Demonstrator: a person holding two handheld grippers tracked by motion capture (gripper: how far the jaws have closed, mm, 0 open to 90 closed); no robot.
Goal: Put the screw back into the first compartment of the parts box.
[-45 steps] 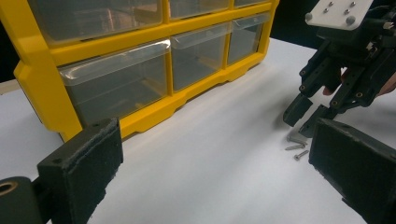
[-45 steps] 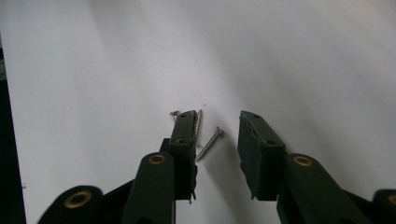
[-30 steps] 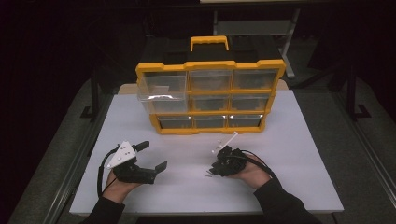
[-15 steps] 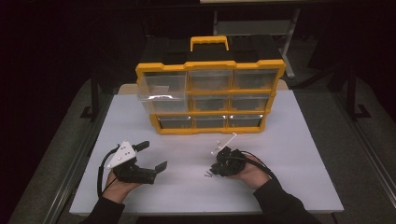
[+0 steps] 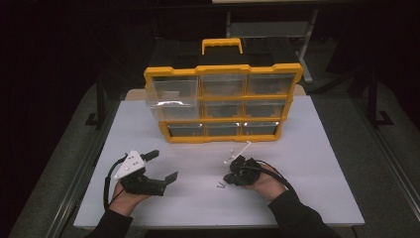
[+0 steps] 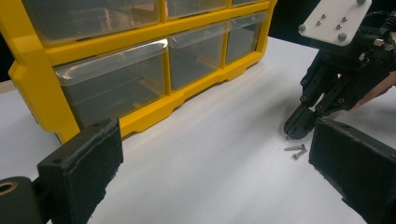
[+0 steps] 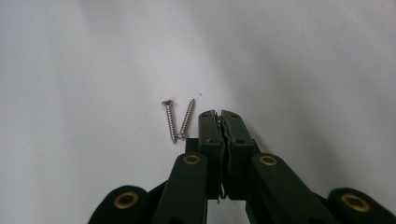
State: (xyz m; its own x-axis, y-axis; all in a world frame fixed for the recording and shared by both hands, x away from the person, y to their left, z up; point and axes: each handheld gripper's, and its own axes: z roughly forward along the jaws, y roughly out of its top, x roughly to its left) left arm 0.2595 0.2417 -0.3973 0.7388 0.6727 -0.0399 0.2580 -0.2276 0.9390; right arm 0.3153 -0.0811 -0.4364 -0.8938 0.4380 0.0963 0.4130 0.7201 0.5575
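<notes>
Right gripper (image 7: 220, 113) sits tip-down on the white table (image 5: 317, 148), in front of the yellow drawer cabinet (image 5: 223, 99), jaws pressed tight together after just closing. Something thin seems pinched in the seam btwn them, w/ a bit poking out low down in the right gripper view, but can't tell what it is.

Two small screws (image 7: 177, 120) lie on the table just beside that gripper's tip, on its left in the right gripper view. They form a narrow V: points nearly meeting close to the jaws, heads spread away from them. They're loose on the table, not in the grip; the nearer one lies right by the left jaw, whether touching or not can't be told. Seen from above, the screws (image 5: 220, 185) are in front of the cabinet's bottom row of drawers, well apart from it, toward the person's side.

Left gripper (image 5: 161, 166) is held off to the left of the screws, near the cabinet's front left corner, jaws wide apart, nothing btwn them but bare table. In the left gripper view the right gripper (image 6: 299, 125) points down w/ its tip just beside the screws (image 6: 296, 150).

Cabinet: clear drawers in three rows, handle on top; top left drawer (image 5: 171, 96) is pulled out partway.
</notes>
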